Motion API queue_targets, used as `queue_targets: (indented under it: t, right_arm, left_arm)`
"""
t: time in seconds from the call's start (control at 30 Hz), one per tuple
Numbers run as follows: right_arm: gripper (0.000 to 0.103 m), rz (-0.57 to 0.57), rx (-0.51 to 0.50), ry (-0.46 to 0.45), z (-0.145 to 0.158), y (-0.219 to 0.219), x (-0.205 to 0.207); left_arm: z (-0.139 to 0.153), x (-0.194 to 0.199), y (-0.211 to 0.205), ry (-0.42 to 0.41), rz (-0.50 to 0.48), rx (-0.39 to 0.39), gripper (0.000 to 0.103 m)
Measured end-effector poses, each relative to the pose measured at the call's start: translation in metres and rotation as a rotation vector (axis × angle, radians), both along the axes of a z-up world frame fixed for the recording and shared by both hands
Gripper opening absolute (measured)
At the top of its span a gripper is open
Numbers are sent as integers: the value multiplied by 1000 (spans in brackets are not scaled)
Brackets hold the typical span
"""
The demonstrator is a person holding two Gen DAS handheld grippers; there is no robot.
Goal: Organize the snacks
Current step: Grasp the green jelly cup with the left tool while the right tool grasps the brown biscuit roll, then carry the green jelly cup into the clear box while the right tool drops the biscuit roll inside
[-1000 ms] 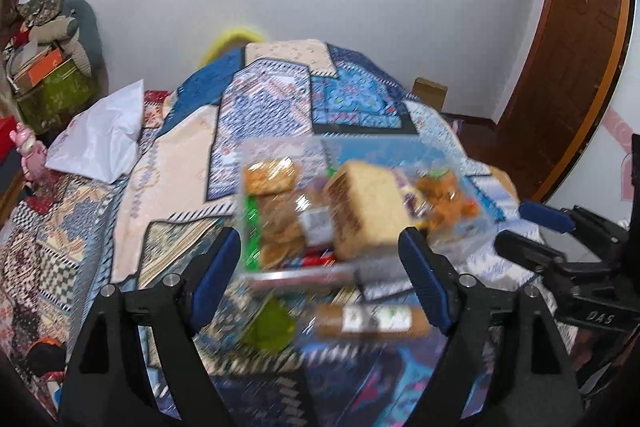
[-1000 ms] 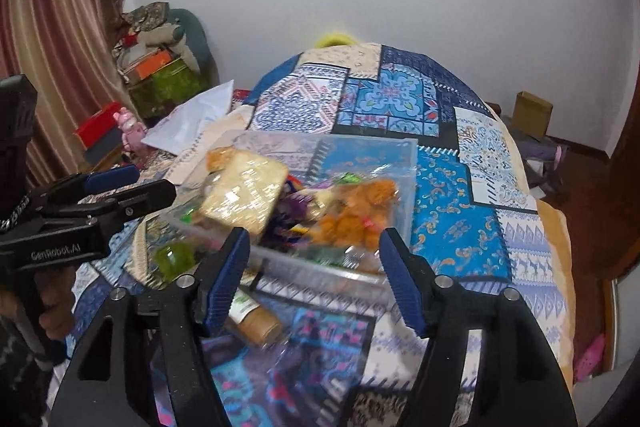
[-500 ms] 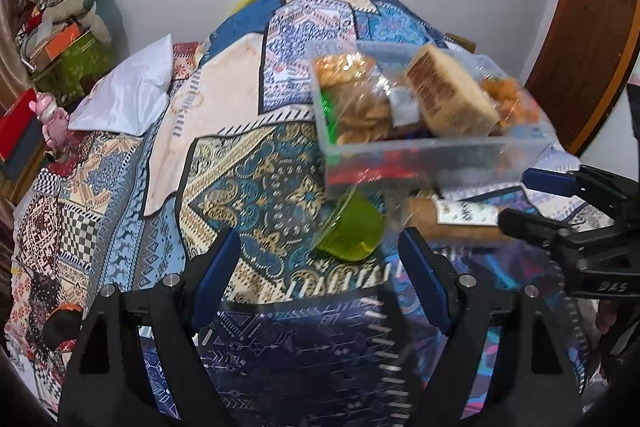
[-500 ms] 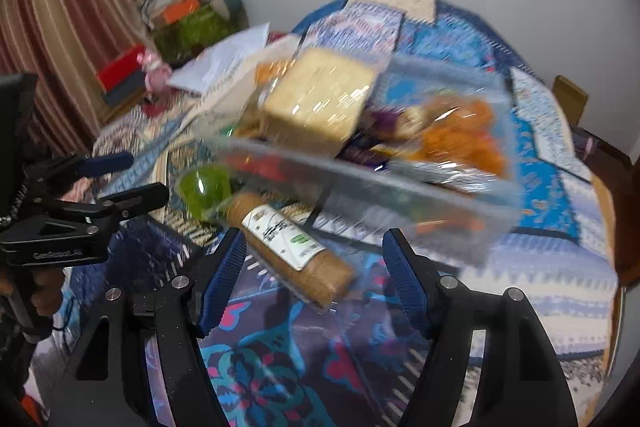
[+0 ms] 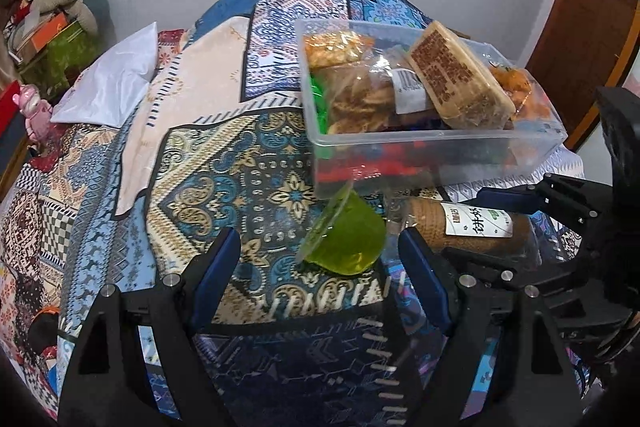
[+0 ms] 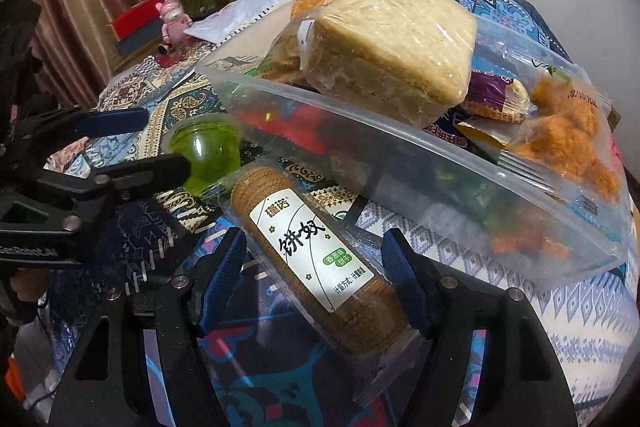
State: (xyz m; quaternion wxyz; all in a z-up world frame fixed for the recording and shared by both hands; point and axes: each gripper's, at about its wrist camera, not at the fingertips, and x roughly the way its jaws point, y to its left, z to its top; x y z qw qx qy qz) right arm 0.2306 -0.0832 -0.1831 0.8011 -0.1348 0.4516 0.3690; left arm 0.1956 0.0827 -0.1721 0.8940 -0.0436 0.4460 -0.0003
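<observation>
Matte black angular frames on both the left gripper (image 5: 320, 275) and the right gripper (image 6: 316, 267), blue ribbed pads on the fingers (image 5: 214, 275), silver screw heads at the joints, white lettering, seemingly "GenRobot.AI", along one black body, and possibly bare skin just beneath it.

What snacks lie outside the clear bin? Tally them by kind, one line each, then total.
Outside the clear bin, on the patterned bedspread:
Green jelly cup: 1
Sleeve of round biscuits: 1
Total: 2
</observation>
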Motion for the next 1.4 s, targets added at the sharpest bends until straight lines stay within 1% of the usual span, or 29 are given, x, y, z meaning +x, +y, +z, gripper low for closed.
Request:
queue_targets:
  t: [0.2,0.33,0.43,0.47,0.5,0.53,0.6,0.67,0.73,0.9,1.0,1.1,1.2,1.3,1.4]
  right_arm:
    - [51,12,-18,-18,3,-13,-12]
    - [46,-20,-9,3,5,-31,-19]
    - [42,-60,10,33,5,-49,-24]
    - [42,-74,17,44,5,-55,-25]
    - [41,-94,30,63,4,-64,-27]
    - [41,-103,37,72,4,-68,-28]
    - [41,-119,47,99,2,-78,-32]
    - [41,-119,47,105,2,-80,-34]
    - [44,-111,43,108,2,-77,-33]
    - [44,-89,35,108,-2,-62,-21]
    - [43,-97,32,93,-5,-53,-18]
    - [37,-105,24,61,-4,-52,-21]
    - [36,-104,29,53,0,-53,-27]
    - [36,-111,42,45,5,-62,-36]
    - [36,-127,78,34,17,-74,-41]
  left_arm:
    - [-9,11,-7,20,-14,7,81]
    - [-17,20,-8,36,-7,-8,80]
    - [-24,24,-11,51,-10,-12,66]
    - [-27,26,-12,61,-12,-8,57]
    - [-31,28,-14,73,-11,-5,51]
    - [-33,28,-15,78,-11,-5,50]
    - [-32,26,-17,65,-11,5,48]
    - [-30,22,-20,58,-18,15,47]
    - [-28,16,-24,55,-31,21,46]
    - [-24,1,-34,44,-55,45,45]
    - [-23,-10,-36,38,-62,37,45]
    - [-21,-19,-37,33,-59,25,45]
    - [-17,-27,-36,28,-54,6,44]
    - [-8,-33,-36,4,-46,6,40]
    - [4,-36,-35,-13,-44,-4,40]
